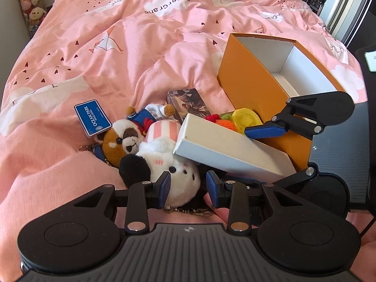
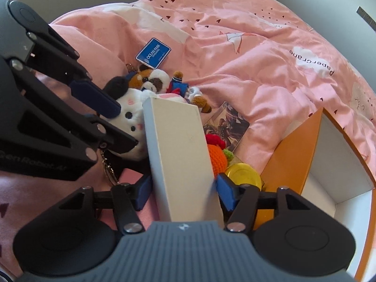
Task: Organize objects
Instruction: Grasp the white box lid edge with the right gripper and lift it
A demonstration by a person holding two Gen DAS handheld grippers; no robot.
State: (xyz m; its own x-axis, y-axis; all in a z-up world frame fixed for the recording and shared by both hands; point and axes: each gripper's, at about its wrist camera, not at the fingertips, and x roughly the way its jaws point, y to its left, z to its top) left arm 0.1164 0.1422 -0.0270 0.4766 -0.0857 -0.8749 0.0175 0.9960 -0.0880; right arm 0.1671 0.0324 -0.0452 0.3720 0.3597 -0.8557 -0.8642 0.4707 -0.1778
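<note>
On the pink duvet [image 1: 141,47] lies a heap of toys. My left gripper [image 1: 189,186] is shut on a white plush [image 1: 181,183] with black ears, whose head sits between the pads. A brown plush [image 1: 119,141] with a blue tag [image 1: 92,119] lies against it. A white box [image 2: 178,155] leans tilted over the plush. My right gripper [image 2: 183,184] straddles this box, jaws wide, pads beside its two long sides. An open orange box [image 1: 253,89], white inside, stands tilted to the right. A crochet orange [image 2: 217,159] and a yellow disc [image 2: 244,172] lie between the two boxes.
A small patterned box [image 1: 188,103] lies behind the toys. A metal keychain [image 1: 188,211] trails under the white plush. More plush toys [image 1: 30,0] are stacked in the far left corner by the wall. The bed's far half is rumpled duvet only.
</note>
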